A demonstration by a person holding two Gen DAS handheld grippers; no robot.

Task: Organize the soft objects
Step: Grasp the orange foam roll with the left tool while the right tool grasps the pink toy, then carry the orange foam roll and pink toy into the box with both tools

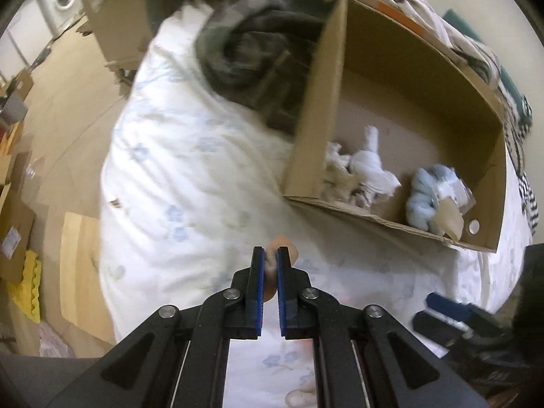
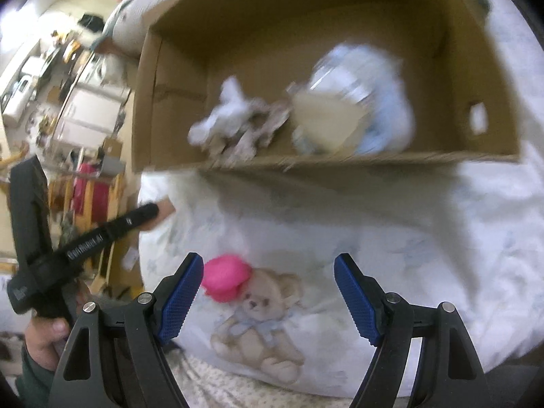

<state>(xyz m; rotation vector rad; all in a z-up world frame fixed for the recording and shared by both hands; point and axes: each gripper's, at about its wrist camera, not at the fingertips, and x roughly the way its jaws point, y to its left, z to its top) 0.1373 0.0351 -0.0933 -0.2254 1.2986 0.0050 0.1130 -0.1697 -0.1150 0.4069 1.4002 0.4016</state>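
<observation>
My left gripper (image 1: 270, 255) is shut on a small peach-coloured soft object (image 1: 282, 243), held above the white bedding in front of the cardboard box (image 1: 312, 119). The box holds a white and beige plush (image 1: 360, 170) and a light blue fluffy item with a paper tag (image 1: 431, 197). In the right wrist view my right gripper (image 2: 268, 267) is open and empty over the bedding. A pink soft object (image 2: 225, 277) lies just inside its left finger. The box (image 2: 163, 119) stands beyond it, with the plush (image 2: 231, 119) and the blue item (image 2: 367, 102) inside. The left gripper (image 2: 142, 216) reaches in from the left.
A grey-green blanket (image 1: 258, 57) is piled left of the box. The bedding carries a printed teddy bear (image 2: 258, 326). The bed edge drops to a wooden floor (image 1: 68, 108) with boxes and furniture (image 2: 78, 115) on the left.
</observation>
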